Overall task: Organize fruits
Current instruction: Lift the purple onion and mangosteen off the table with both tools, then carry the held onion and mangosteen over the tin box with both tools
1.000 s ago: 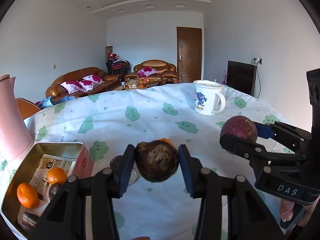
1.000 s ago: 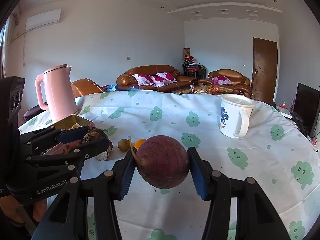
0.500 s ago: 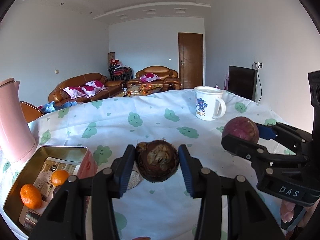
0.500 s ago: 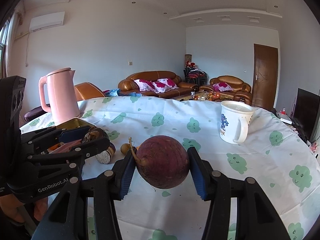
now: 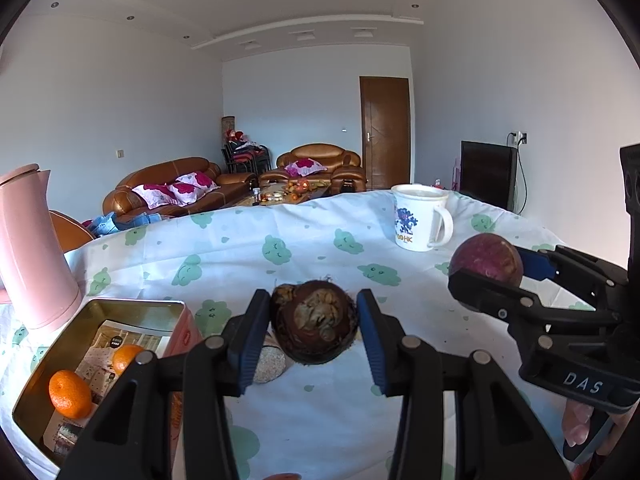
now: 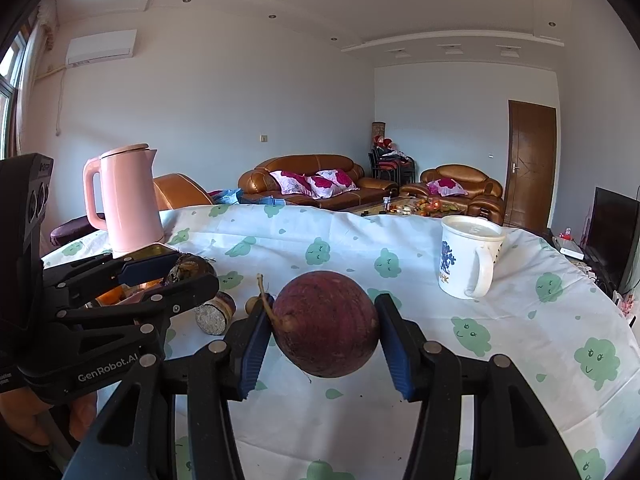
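Note:
My left gripper is shut on a dark brown mangosteen and holds it above the table. My right gripper is shut on a round purple fruit with a short stem, also held above the table; it shows at the right of the left wrist view. An open metal tin at the lower left holds two oranges. In the right wrist view the left gripper with its mangosteen is at the left.
A pink kettle stands at the table's left, behind the tin. A white mug stands at the right. A small foil-ended jar and a small brown fruit lie on the green-patterned tablecloth beneath the grippers.
Both grippers have risen a little with their fruits still held; the table and tin sit lower in both views.

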Motion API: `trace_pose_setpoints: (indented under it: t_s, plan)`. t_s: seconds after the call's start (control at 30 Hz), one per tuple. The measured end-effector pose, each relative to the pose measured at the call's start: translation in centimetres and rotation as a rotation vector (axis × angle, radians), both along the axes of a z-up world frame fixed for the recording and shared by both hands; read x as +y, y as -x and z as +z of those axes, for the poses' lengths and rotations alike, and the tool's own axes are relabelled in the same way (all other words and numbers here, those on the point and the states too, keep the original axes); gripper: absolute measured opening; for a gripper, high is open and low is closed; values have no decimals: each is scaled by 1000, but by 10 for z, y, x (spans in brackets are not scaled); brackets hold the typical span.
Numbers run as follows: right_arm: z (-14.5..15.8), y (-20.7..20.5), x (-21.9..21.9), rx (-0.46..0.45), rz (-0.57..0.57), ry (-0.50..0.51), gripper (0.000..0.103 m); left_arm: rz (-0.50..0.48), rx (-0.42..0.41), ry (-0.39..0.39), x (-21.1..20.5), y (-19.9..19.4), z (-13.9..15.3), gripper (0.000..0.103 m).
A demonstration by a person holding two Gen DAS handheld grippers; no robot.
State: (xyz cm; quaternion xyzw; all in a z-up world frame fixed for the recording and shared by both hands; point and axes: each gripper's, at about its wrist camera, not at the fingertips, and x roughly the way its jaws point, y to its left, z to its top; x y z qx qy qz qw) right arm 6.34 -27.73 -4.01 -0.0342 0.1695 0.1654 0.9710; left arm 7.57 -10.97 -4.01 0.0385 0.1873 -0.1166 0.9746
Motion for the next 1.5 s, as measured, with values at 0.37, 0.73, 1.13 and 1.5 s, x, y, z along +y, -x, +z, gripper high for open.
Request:
trace_pose_setpoints:
  t_s: [0.37,0.73,1.13,1.5]
  plan:
    - [1,7,-1,-32,5,-4,53,11,-27,-2,2,5,2,46]
    - [3,13,0,-69,11,-4,53,32,-64,-10,3,13,6,46]
    - [2,13,7,-74,28,27,53,40,-51,-9,9,13,5,46]
    - [1,5,24,-50,63,42,53,64,-26,-8,22,11,3,46]
